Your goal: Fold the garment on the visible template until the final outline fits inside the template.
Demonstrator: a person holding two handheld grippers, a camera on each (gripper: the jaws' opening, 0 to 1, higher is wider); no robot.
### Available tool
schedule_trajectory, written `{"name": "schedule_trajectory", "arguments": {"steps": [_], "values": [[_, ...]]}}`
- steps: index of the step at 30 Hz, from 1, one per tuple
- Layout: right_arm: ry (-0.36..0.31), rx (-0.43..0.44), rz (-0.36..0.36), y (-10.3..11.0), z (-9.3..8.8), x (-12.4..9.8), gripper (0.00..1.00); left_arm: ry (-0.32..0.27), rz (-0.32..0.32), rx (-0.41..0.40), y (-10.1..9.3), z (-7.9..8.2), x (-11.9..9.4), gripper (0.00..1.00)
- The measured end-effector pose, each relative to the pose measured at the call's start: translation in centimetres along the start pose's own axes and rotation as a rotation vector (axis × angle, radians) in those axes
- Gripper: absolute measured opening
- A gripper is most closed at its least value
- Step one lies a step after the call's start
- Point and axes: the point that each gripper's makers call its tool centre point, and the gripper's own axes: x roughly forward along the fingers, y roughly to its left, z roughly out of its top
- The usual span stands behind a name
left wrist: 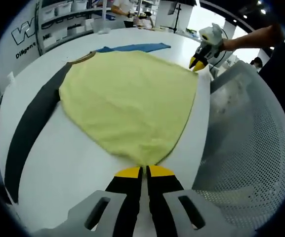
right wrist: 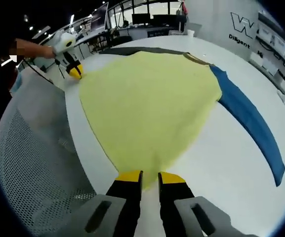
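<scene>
I had the left gripper [left wrist: 144, 171] clenched on the near hem corner of the yellow garment [left wrist: 132, 98], its yellow tips nearly together with cloth pinched between them. The right gripper [right wrist: 150, 177] gripped the opposite hem corner the same way, though a slightly wider gap showed between its tips. The garment lay spread flat on the white desk [left wrist: 63, 163], stretching away from both grippers. Beyond it, to the left of my left gripper, ran a dark grey strip [left wrist: 31, 123]; a blue strip [right wrist: 253, 121] lay to the right of my right gripper. A white mesh surface [left wrist: 251, 163] bordered the desk edge beside both grippers. On the far wall I read a large "W" logo [right wrist: 243, 23] with "Diligent" beneath.
</scene>
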Motion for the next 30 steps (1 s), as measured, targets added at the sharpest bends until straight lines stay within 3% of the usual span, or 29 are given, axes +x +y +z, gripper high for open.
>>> {"name": "schedule_trajectory", "arguments": {"steps": [9,14,18,26,30], "values": [[0.015,-0.043,0.025,1.0,-0.8,0.6,0.08,-0.068,0.052,-0.021,1.2,0.7,-0.9,0.12],[0.011,-0.065,0.026,1.1,-1.0,0.6,0.08,-0.044,0.022,-0.016,-0.4,0.0,0.3,0.1],[0.035,-0.158,0.015,1.2,-1.5,0.3,0.04,-0.005,-0.016,-0.007,-1.8,-0.6,1.4,0.03],[0.091,-0.141,0.012,1.1,-2.1,0.1,0.02,0.036,-0.076,-0.036,-3.6,-0.6,1.8,0.03],[0.093,-0.157,0.018,1.0,-2.1,0.1,0.01,0.026,-0.065,-0.023,-3.4,-0.3,1.7,0.03]]}}
